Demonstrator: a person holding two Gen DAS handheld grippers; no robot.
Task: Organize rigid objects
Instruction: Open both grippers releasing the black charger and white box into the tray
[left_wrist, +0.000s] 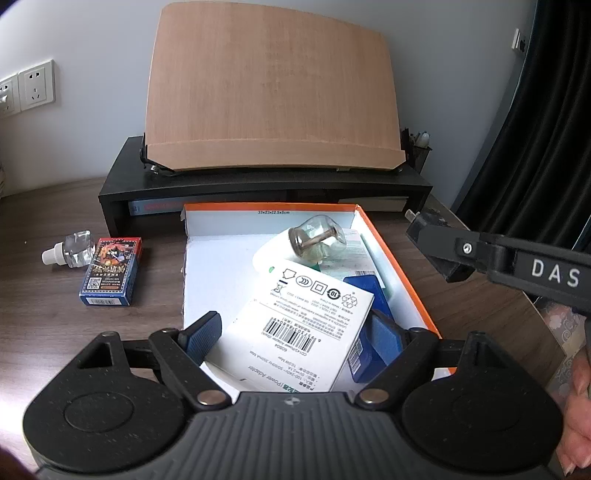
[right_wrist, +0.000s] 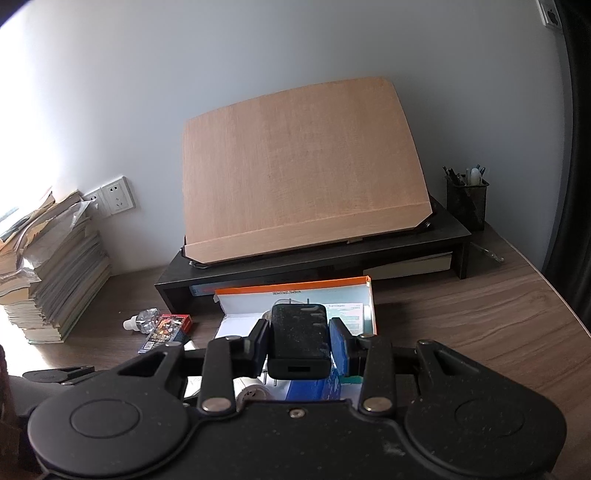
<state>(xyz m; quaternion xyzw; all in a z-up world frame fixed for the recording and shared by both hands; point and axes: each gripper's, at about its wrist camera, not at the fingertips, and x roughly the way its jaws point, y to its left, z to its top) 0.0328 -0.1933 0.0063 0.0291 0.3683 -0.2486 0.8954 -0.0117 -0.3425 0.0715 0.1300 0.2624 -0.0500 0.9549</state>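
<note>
Right gripper (right_wrist: 298, 341) carrying black charger (right_wrist: 298, 341) to the box (right_wrist: 373, 306).
Its fingers pinch the charger at frame centre, above the box; left gripper (left_wrist: 291, 334) fingers spread, empty. Next, probably: lower, release inside.

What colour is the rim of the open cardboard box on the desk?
Orange, around a white inside: the open cardboard box's rim shows best in the left wrist view.

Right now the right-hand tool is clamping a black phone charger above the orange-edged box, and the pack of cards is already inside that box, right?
Not quite. The pack of cards is not inside the box; it lies on the desk to the left of it, next to a small clear bottle, as the left wrist view shows. The rest holds: the right gripper does clamp the black charger above the box.
</note>
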